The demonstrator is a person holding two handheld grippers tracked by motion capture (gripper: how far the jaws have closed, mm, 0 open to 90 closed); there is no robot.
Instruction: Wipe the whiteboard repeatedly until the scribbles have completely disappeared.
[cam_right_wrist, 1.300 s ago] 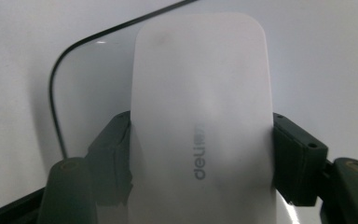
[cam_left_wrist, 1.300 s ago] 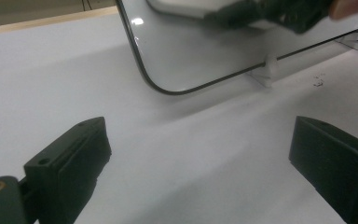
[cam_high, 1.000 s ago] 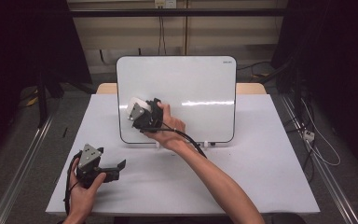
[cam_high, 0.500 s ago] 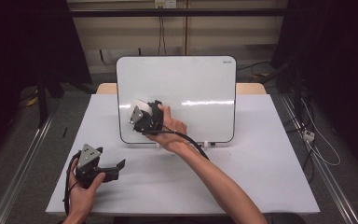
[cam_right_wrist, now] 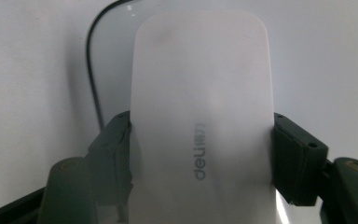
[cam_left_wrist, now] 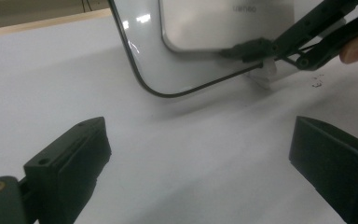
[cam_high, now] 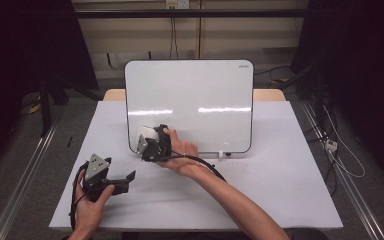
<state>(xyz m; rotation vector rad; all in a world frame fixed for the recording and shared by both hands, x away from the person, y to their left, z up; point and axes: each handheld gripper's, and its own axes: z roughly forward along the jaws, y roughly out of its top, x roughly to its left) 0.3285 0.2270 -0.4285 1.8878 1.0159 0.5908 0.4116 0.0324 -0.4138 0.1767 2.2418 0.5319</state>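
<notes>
- Nearest the person, the left gripper [cam_high: 111,179] sits low over the front left part of the white table [cam_high: 290,200], held in the left hand [cam_high: 91,210]. Its jaws stand wide apart with nothing between them; in the left gripper view only bare tabletop lies in the gap.
- Around that gripper there is open table on all sides. The front edge runs just behind the hand and the left edge lies a little way off.
- Farther in, the right hand [cam_high: 180,155] reaches across from the lower right, its cable trailing back along the forearm. The right gripper [cam_high: 149,145] is at the bottom left corner of the whiteboard [cam_high: 200,95].
- The right gripper is clamped on a white eraser [cam_right_wrist: 200,116] marked "deli". In the right gripper view both jaws press on its long sides, and its far end lies over the board's face, next to the dark rounded rim of that corner.
- In the left gripper view the eraser [cam_left_wrist: 223,23] shows as a pale block against the board's surface, just above the bottom rim.
- The board leans back from the table, its lower edge resting across the middle. Most of its face, to the right and above the eraser, is blank.
- The right half of the table is free out to its edge. Beyond the board are dark curtains and cables on the floor.
</notes>
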